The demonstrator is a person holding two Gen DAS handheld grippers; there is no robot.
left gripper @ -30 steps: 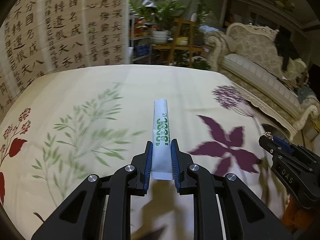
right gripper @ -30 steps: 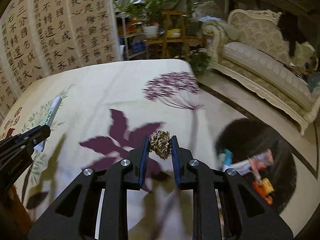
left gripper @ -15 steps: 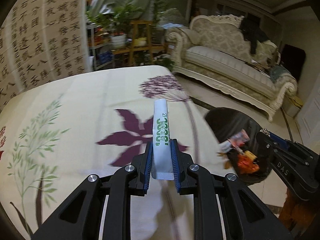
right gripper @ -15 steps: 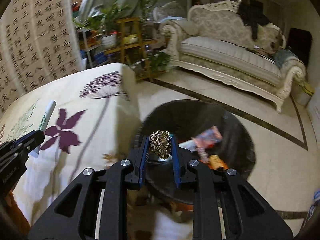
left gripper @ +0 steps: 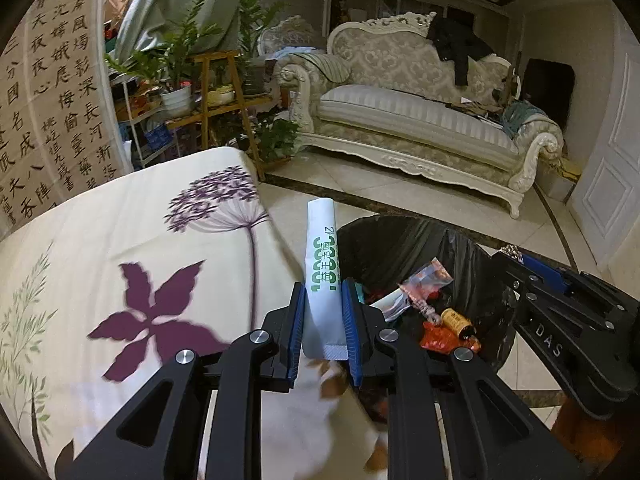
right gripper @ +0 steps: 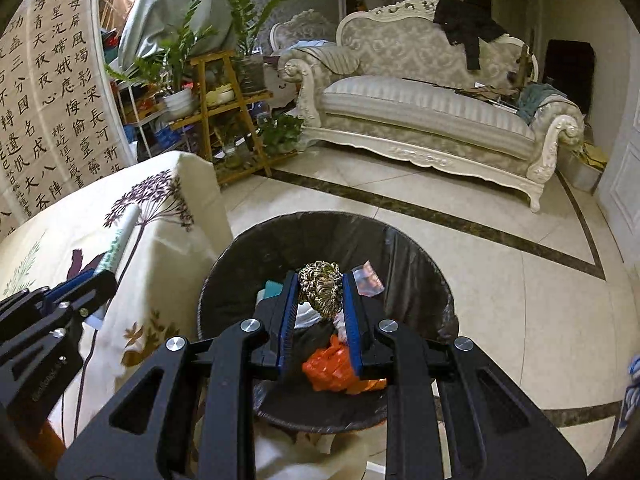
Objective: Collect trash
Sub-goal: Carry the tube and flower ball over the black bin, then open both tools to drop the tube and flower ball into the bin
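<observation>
The right gripper (right gripper: 320, 300) grips a golden metal scourer (right gripper: 321, 289) above the black-lined trash bin (right gripper: 420, 264). The left gripper (left gripper: 322, 316) clamps a white sachet with green print (left gripper: 322, 276) over the edge of the flowered tablecloth (left gripper: 120, 248), beside the bin.

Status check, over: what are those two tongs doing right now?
Left tongs shut on white sachet, beside bin. Right tongs shut on metal scourer, above black-lined trash bin. Nothing blocking the drop.

A white rolled packet (left gripper: 322, 276) with green print stands upright beside the black-lined trash bin (right gripper: 420, 256). A tangled golden scouring ball (right gripper: 321, 289) hangs above the bin's opening; orange wrappers (right gripper: 334, 368) lie inside.
</observation>
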